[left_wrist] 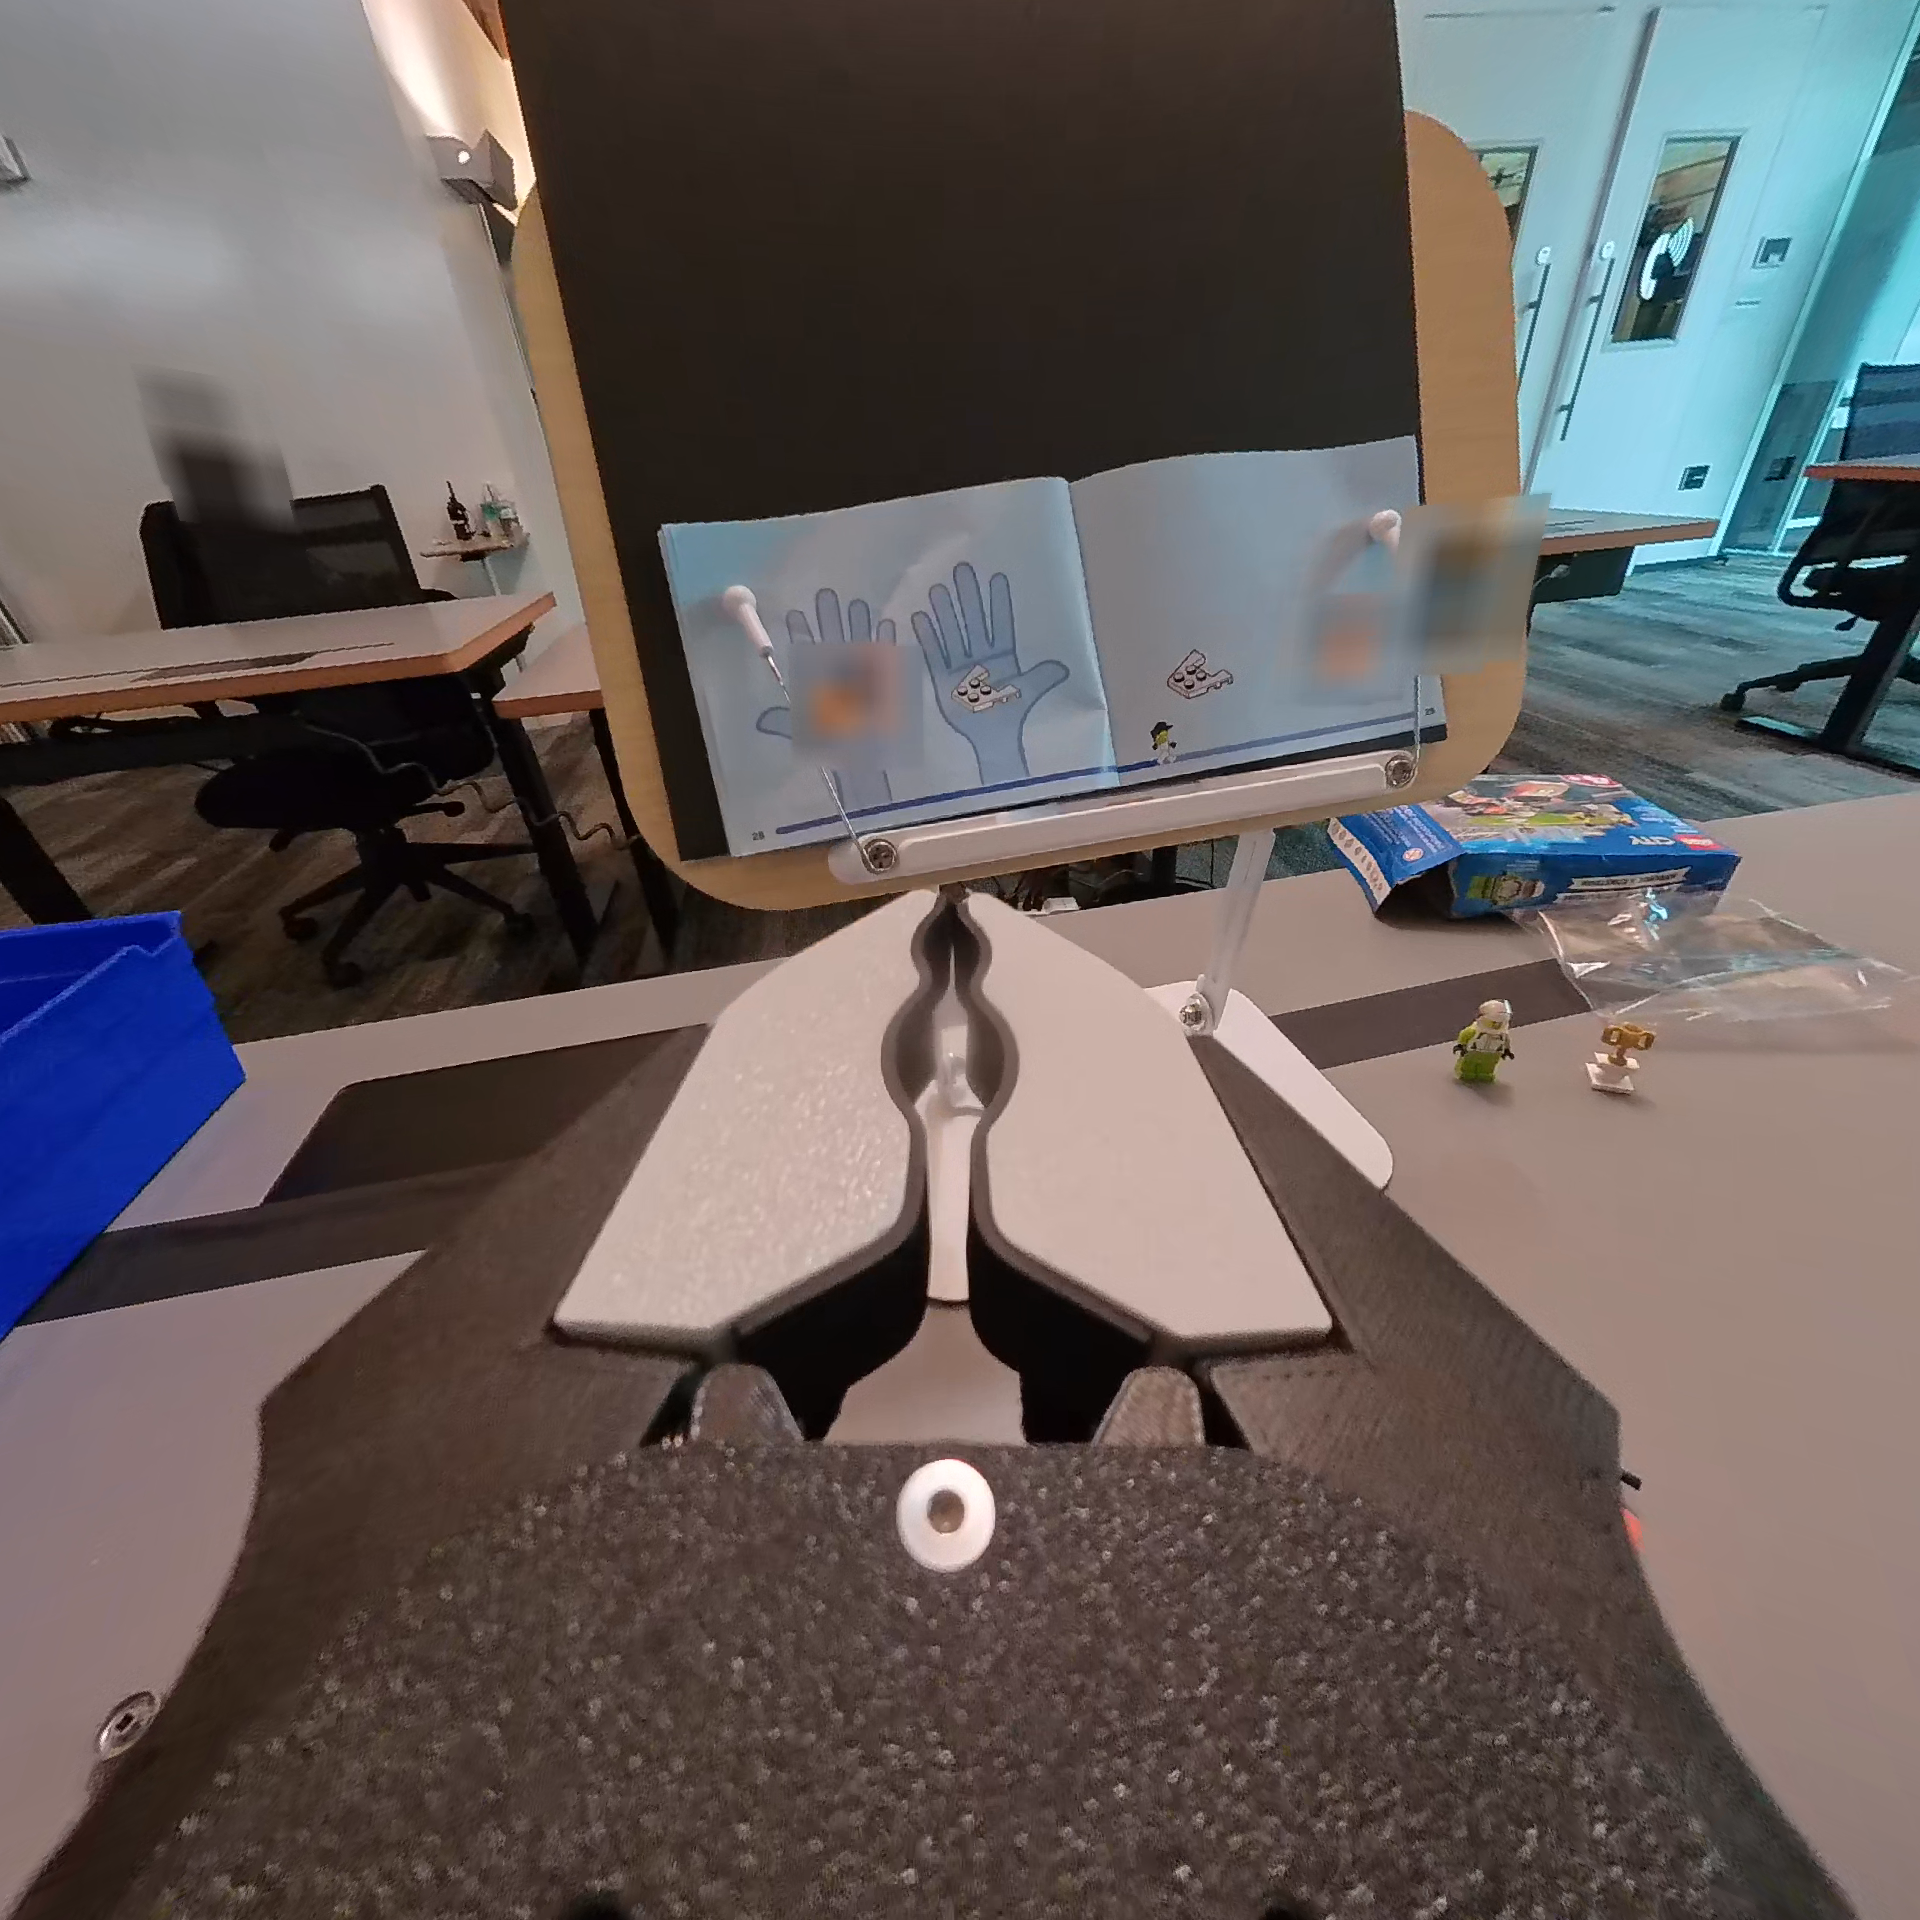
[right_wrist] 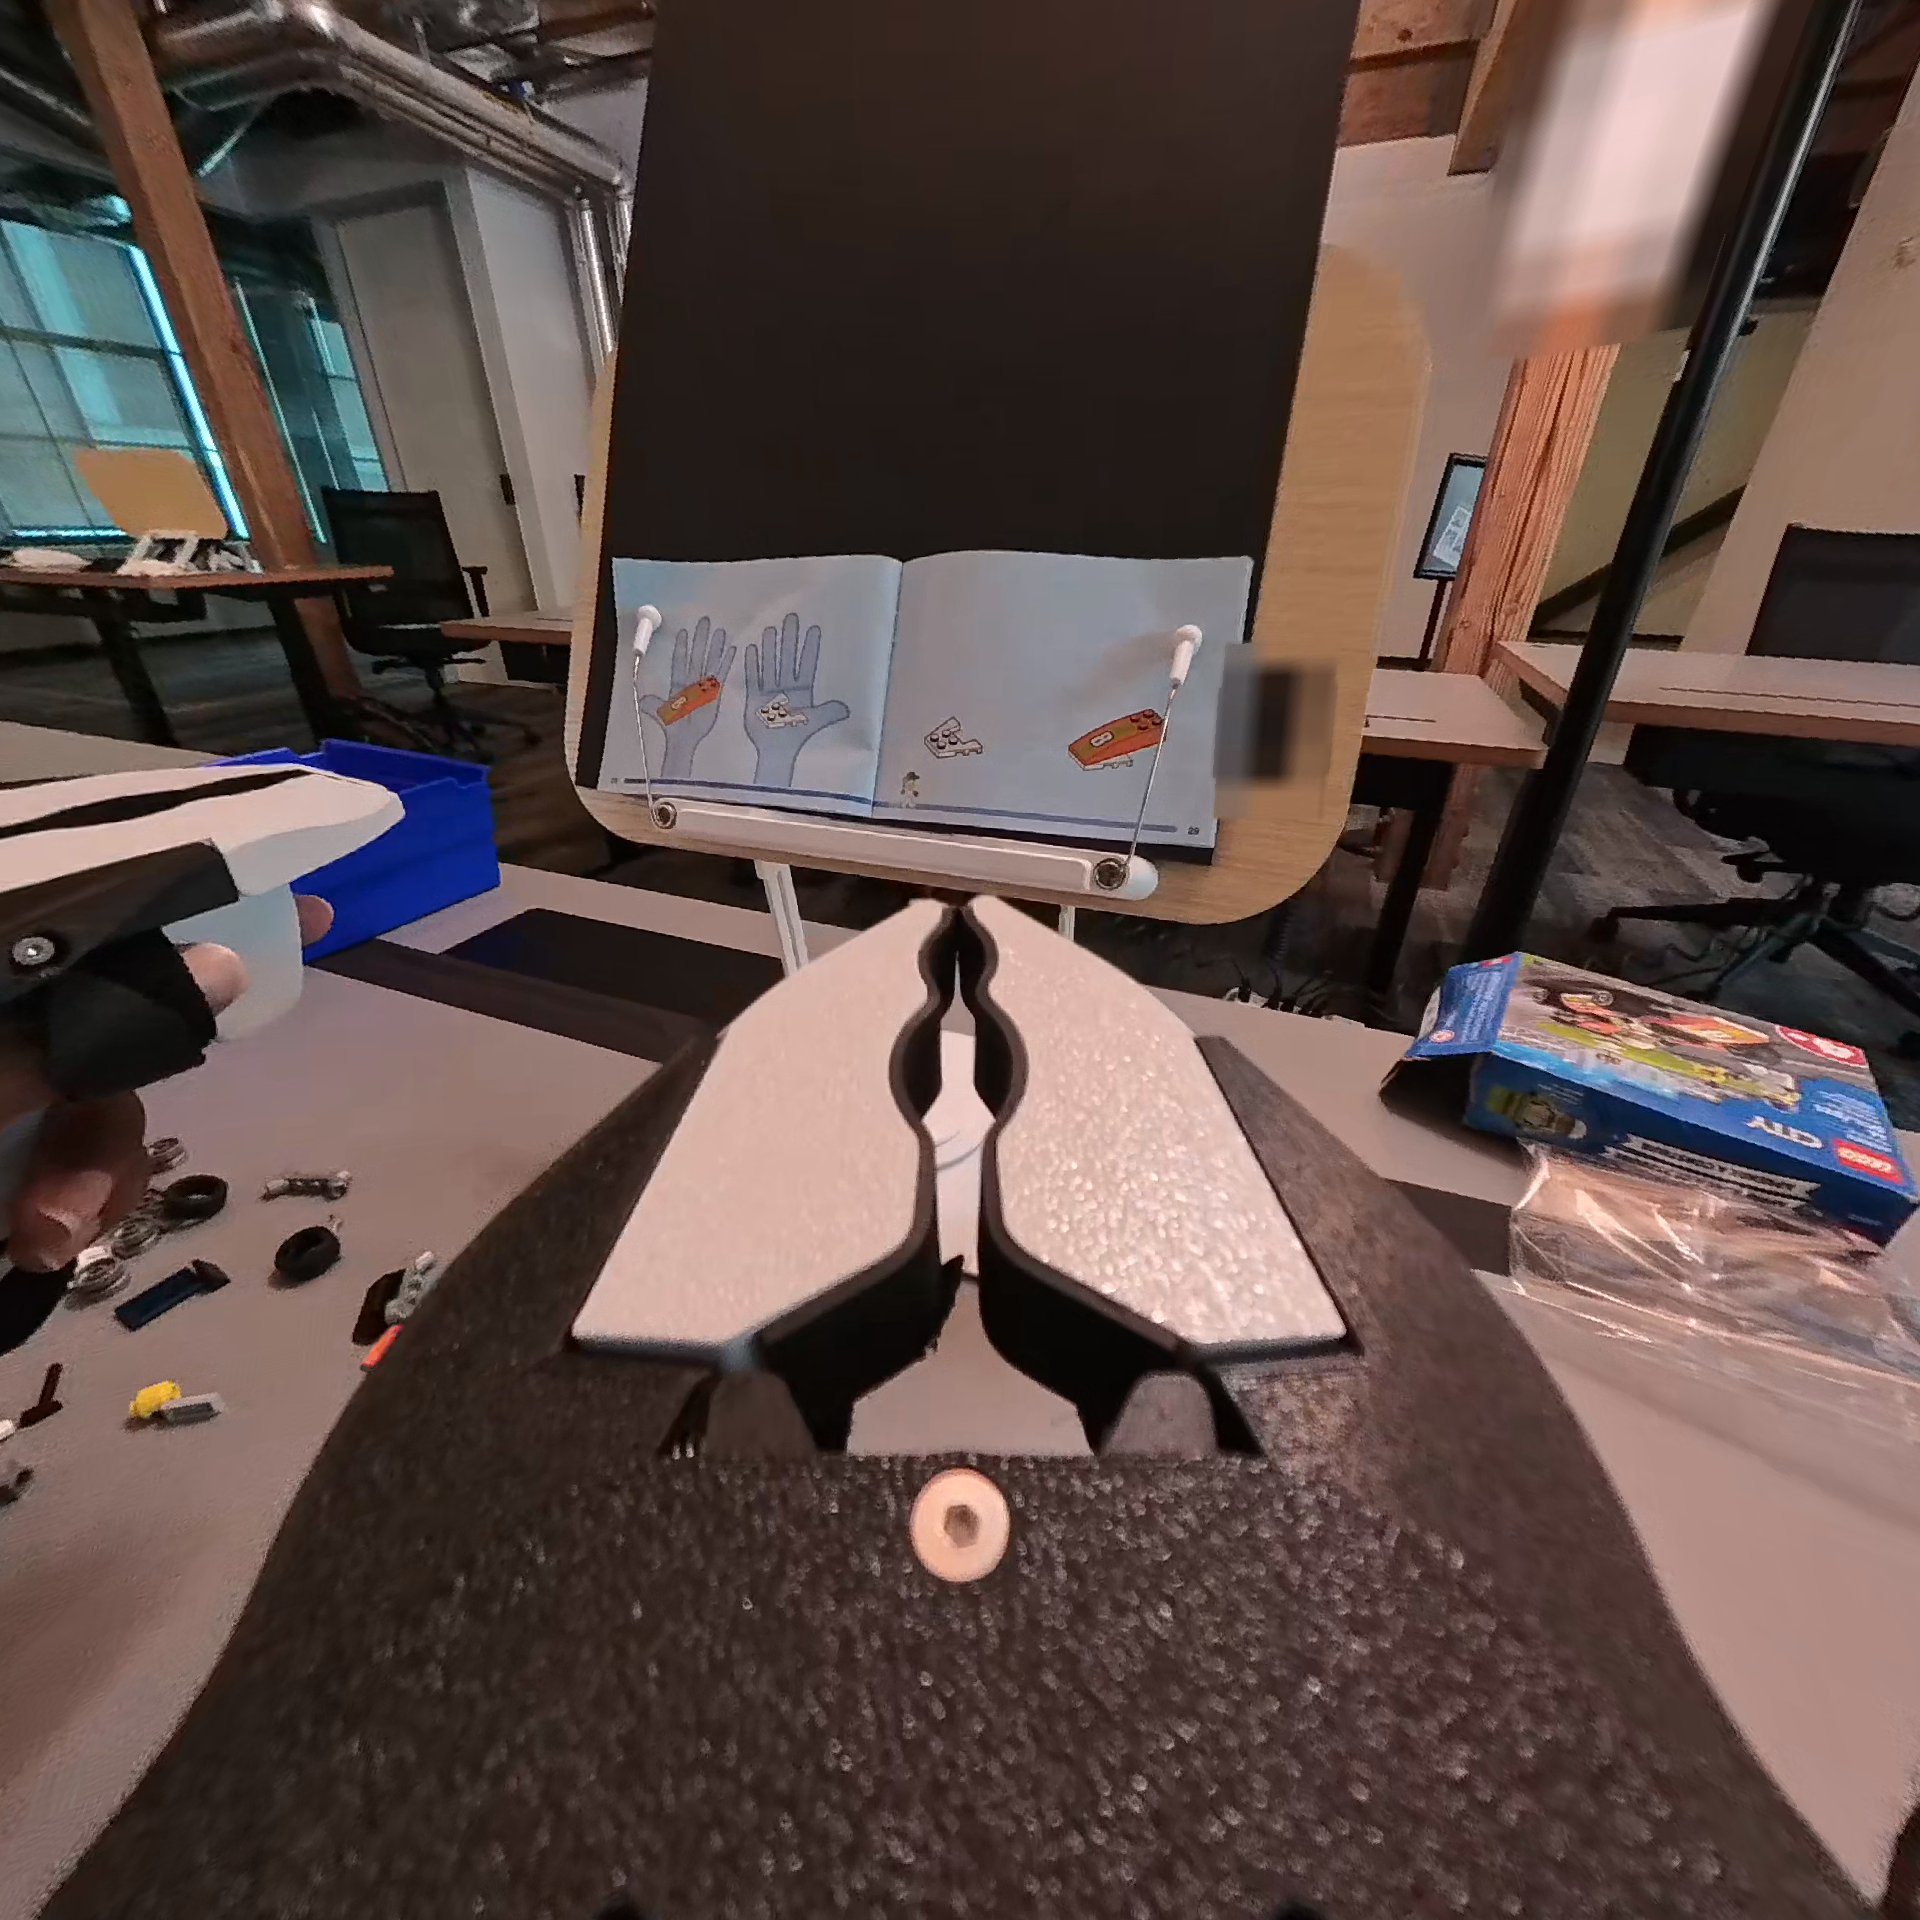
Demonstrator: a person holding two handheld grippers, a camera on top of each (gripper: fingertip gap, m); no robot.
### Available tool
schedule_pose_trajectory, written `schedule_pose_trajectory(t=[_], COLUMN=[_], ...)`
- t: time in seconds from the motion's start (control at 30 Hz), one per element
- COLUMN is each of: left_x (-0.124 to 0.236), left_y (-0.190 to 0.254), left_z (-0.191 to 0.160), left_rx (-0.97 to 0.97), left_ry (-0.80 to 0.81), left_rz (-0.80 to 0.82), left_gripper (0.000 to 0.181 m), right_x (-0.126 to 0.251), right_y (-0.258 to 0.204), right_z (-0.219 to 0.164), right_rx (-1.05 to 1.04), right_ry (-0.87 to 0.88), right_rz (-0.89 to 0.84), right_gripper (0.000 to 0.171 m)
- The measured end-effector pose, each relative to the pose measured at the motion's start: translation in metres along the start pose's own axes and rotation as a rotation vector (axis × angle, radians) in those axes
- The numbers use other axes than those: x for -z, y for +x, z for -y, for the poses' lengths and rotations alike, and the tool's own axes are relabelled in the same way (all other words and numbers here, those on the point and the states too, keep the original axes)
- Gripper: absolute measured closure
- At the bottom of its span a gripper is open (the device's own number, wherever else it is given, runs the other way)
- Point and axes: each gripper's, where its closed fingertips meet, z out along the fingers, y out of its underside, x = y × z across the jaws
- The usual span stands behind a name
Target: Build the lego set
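Lego parts (right_wrist: 197, 1226) lie scattered on the worktop (right_wrist: 540, 1091), low and to the left of the right tongs (right_wrist: 957, 920), which are closed to a sliver with nothing between them and aimed at the booklet (right_wrist: 914, 686) on its stand (right_wrist: 1340, 727). Left tongs (left_wrist: 949, 920) look the same, pinched narrow and empty, pointing at the same open pages. In the right view the left tool, held in a gloved hand (right_wrist: 94, 1039), hangs right above the tyres and small bits, so my call is the left is far nearer the pile. Out right sit the minifigure (left_wrist: 1484, 1042), a small trophy piece (left_wrist: 1617, 1055), the clear bag (left_wrist: 1714, 956) and the box (left_wrist: 1538, 847); a blue bin (left_wrist: 94, 1070) is left.
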Motion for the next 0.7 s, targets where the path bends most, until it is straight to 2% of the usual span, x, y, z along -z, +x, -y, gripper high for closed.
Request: schedule_pose_trajectory(t=[0.43,0.7], left_x=[0.000,0.003], left_y=[0.003,0.022], left_z=[-0.003,-0.003], left_rx=[0.008,-0.014], left_ry=[-0.009,-0.005], left_rz=[-0.017,-0.064], left_gripper=[0.181,0.181], right_x=[-0.001,0.000], right_y=[0.008,0.020], right_z=[-0.004,-0.003], right_rx=[0.005,0.014], right_ry=[-0.023,-0.033], right_rz=[-0.020,-0.054], right_gripper=[0.171,0.171])
